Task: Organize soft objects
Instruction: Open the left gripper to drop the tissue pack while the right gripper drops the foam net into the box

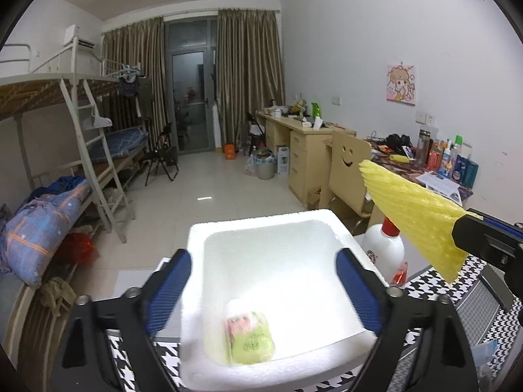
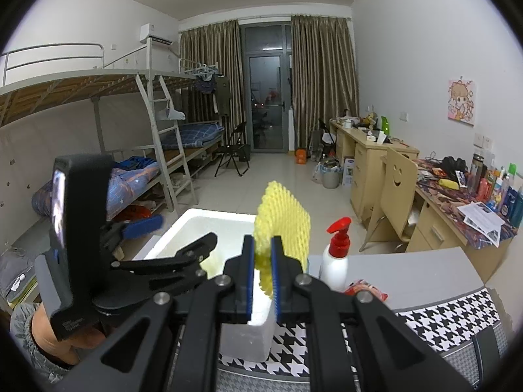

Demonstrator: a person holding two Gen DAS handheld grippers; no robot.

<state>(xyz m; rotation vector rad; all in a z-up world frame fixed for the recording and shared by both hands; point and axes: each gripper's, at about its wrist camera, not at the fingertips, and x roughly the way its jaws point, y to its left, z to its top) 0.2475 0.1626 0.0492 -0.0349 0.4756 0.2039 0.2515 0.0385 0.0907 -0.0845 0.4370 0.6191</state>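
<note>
Since the yellow foam net (image 2: 282,225) is pinched flat between the clenched pads of the right gripper (image 2: 262,274), the next move, as I judge it, turns on how that net lies to the white foam box (image 1: 196,294): in the right wrist view the net stands upright above the box's near right corner, its long axis running up and away from the fingers, so the box's hollow lies just ahead and to the left of it. Seen from the left wrist, the net slants in from the right, past the box's right rim and higher than it, not yet over the hollow. The left gripper (image 1: 264,290) hangs over the box with its jaws spread wide and nothing between them; a green-and-pink soft packet (image 1: 250,338) lies on the box floor below. Count: one net, one packet, one box, one pump bottle (image 2: 335,258), two grippers
</note>
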